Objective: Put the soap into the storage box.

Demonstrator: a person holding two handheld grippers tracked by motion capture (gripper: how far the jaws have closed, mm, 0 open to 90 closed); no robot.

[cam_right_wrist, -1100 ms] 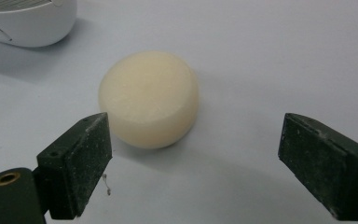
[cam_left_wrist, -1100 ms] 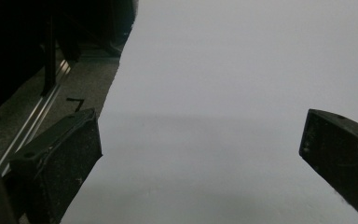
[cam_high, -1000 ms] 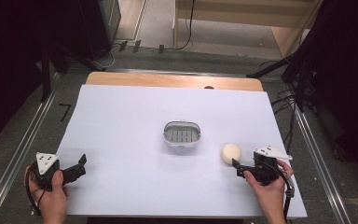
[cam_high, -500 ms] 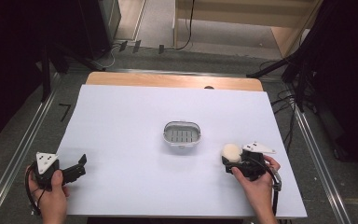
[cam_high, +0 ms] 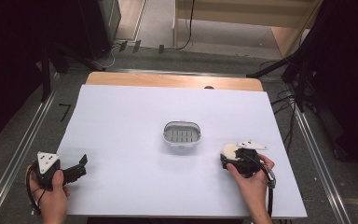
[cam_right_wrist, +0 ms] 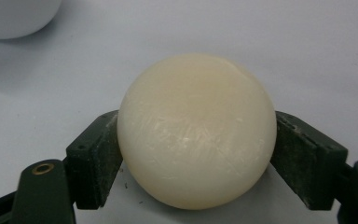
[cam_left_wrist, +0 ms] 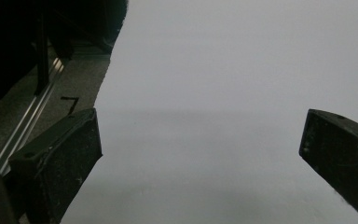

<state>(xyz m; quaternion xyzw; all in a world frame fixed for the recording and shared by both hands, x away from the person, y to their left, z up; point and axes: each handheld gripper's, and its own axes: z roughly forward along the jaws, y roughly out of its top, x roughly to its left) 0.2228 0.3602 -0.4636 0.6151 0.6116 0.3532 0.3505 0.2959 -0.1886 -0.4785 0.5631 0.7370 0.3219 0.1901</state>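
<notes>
At the near left corner of the desk [cam_high: 121, 121] the left hand-held gripper [cam_high: 77, 170] rests with its jaws spread wide and nothing between them; its own view shows bare white surface between the two black pads, so it offers no help if something slips on the other side. In the middle sits a small oval soap dish [cam_high: 182, 134] with a slotted insert, well apart from both hands. Toward the right, the right hand-held gripper [cam_high: 227, 161] has just been closing, and the frames show its pads now pinching a round cream bar of soap [cam_right_wrist: 196, 130] at its widest part, the soap lying on the desk to the right of the dish. The risk, as I judge it, lies in that grip: the soap is smooth and curved, and the flat pads [cam_right_wrist: 98, 158] touch it only along narrow patches on either side, so a quick lift or a tilt could let it squirt forward or roll out. Too hard a squeeze could dent it; a drop could send it rolling off the desk edge.
</notes>
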